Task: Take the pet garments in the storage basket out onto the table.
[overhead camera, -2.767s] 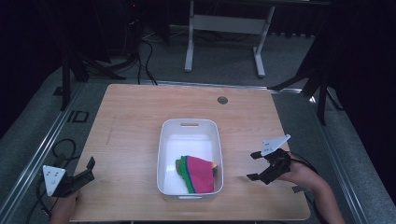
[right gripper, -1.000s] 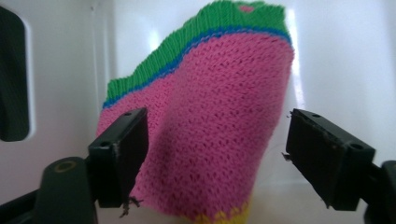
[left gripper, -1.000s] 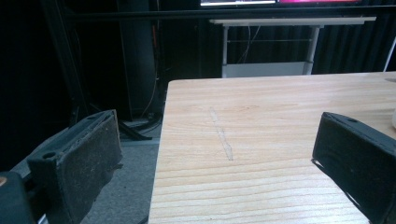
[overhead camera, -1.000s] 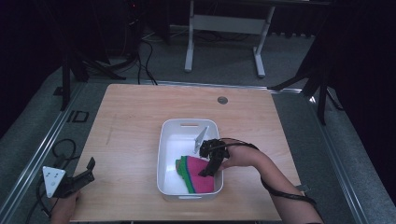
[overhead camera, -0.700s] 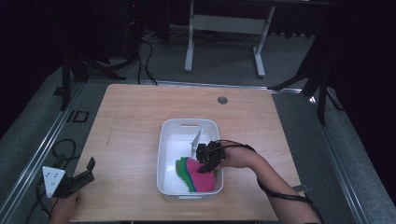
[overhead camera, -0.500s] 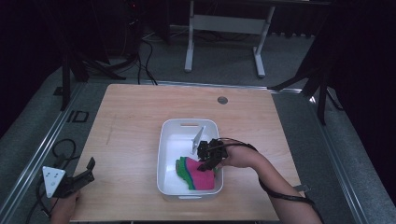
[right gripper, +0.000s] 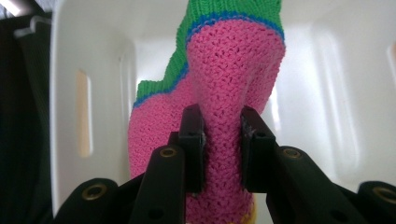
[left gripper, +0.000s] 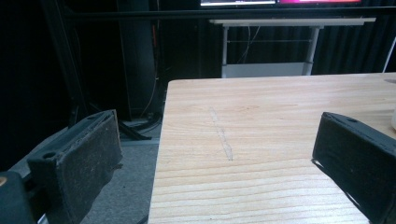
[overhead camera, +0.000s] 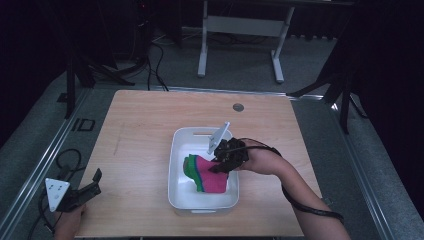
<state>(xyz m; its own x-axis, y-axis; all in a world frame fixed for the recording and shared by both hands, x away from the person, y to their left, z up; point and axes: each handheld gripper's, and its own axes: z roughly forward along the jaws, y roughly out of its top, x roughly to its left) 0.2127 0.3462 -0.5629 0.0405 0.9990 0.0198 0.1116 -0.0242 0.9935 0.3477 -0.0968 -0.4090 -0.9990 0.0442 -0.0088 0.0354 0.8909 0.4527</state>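
The right gripper (right gripper: 222, 140) had its two black jaws pinched tight on a fold of the pink knitted cloth (right gripper: 229, 79), low in the middle of the right gripper view. The knit bunched up between the pads and rose toward the top of the frame, where a blue stripe and a green band edged it. Behind it were the white walls of the bin (right gripper: 65, 93), with a handle slot at the left side of the frame.

In the high view, that same right gripper (overhead camera: 223, 162) sat just right of center, reaching into the white bin (overhead camera: 176, 165) from the right, with its grey plate sticking up above it and the forearm running off to the lower right corner. The pink cloth (overhead camera: 212, 180) lay inside the bin, toward its right half, with the green edge showing on its left. The bin sat on the wooden table (overhead camera: 145, 130), a bit below the middle of the frame.

The left gripper (overhead camera: 80, 190) was way off at the lower left of the high view, at the table's edge. In the left gripper view its jaws stood wide apart, nothing between them but bare tabletop (left gripper: 261, 126).
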